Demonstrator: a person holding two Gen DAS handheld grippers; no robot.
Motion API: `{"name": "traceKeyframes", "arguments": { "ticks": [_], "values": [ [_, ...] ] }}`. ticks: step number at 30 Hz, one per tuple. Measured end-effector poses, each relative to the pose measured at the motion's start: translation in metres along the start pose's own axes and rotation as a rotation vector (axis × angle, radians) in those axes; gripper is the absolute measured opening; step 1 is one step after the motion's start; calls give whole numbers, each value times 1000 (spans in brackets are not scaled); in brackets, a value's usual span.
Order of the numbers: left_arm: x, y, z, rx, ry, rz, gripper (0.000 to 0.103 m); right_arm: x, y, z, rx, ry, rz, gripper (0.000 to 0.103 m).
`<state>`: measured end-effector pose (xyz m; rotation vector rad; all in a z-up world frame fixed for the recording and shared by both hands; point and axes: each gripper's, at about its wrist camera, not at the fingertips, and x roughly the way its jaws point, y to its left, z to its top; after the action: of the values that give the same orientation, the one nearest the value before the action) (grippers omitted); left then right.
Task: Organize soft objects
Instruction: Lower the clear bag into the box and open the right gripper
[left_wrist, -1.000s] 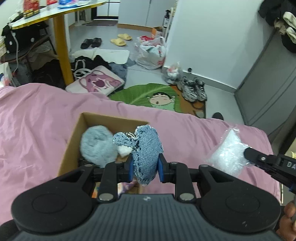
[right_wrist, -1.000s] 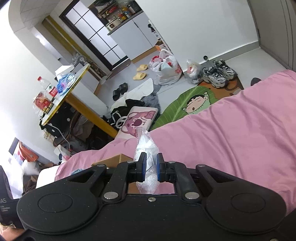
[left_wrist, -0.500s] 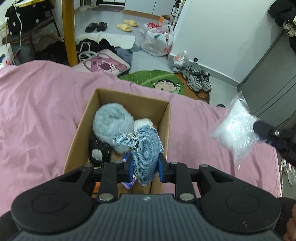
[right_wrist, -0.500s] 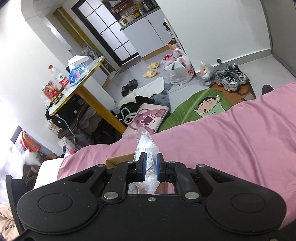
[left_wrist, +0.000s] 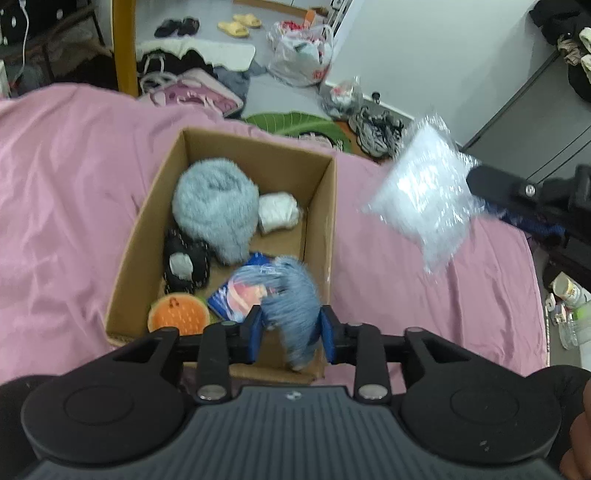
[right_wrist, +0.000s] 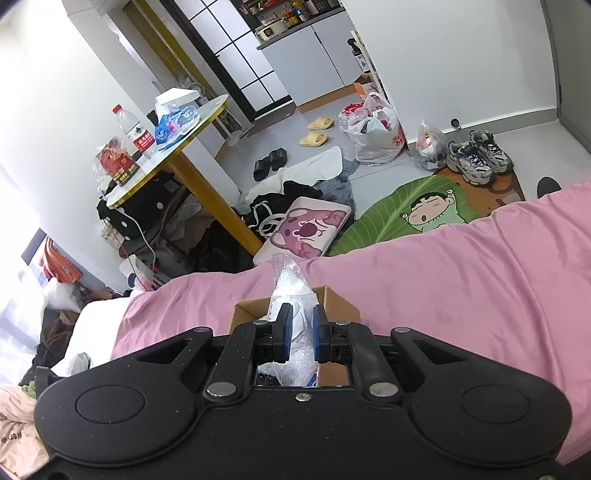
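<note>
Two views were given, and in the left wrist view the left gripper (left_wrist: 290, 330) was seen above the near end of an open cardboard box (left_wrist: 325, 221) set on a pink bedspread (left_wrist: 66, 192). Its jaws were opening, and a blue denim piece (left_wrist: 291, 299), blurred by motion, was seen between the blue pads; the left pad stood clear of the cloth, while contact at the right pad could not be told. Inside the box a fluffy grey-blue bundle (left_wrist: 216, 206) was seen at the far middle, a white rolled item (left_wrist: 277, 212) just right of it, a black-and-white knitted item (left_wrist: 186, 264) at the left wall, an orange round item (left_wrist: 178, 314) at the near left corner, and a blue printed packet (left_wrist: 236, 291) beside the denim. To the right of the box, raised above the bedspread, a clear plastic bag of white filling (left_wrist: 424, 192) was held by the right gripper (left_wrist: 476, 182), only part of which was shown. In the right wrist view the right gripper (right_wrist: 300, 332) was seen clamped tight on that plastic bag (right_wrist: 291, 291), the film pinched between its blue pads and rising above them. Just beyond the fingers part of the cardboard box (right_wrist: 340, 302) was shown on the bedspread (right_wrist: 461, 266).
</note>
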<state>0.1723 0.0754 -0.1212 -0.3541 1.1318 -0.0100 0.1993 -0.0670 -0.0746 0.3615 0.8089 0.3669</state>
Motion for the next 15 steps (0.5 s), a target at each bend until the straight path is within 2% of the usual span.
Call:
{"name": "traceKeyframes", "arguments": {
  "ticks": [2,5,14,15],
  "values": [
    [0,6,-1,-23,7,-17,52,1,4,-1,-3,3,-3,11],
    [-7,11,0,-39,-22,-22,55,4,9,-3,-8,9,-4,11],
    [-23,25,11,-86,-74,-17,58,17,24,-3,-31,21,-10,11],
    [-24,25,12,-90,-79,-16,58,19,25,-2,-35,22,-12,14]
  ]
}}
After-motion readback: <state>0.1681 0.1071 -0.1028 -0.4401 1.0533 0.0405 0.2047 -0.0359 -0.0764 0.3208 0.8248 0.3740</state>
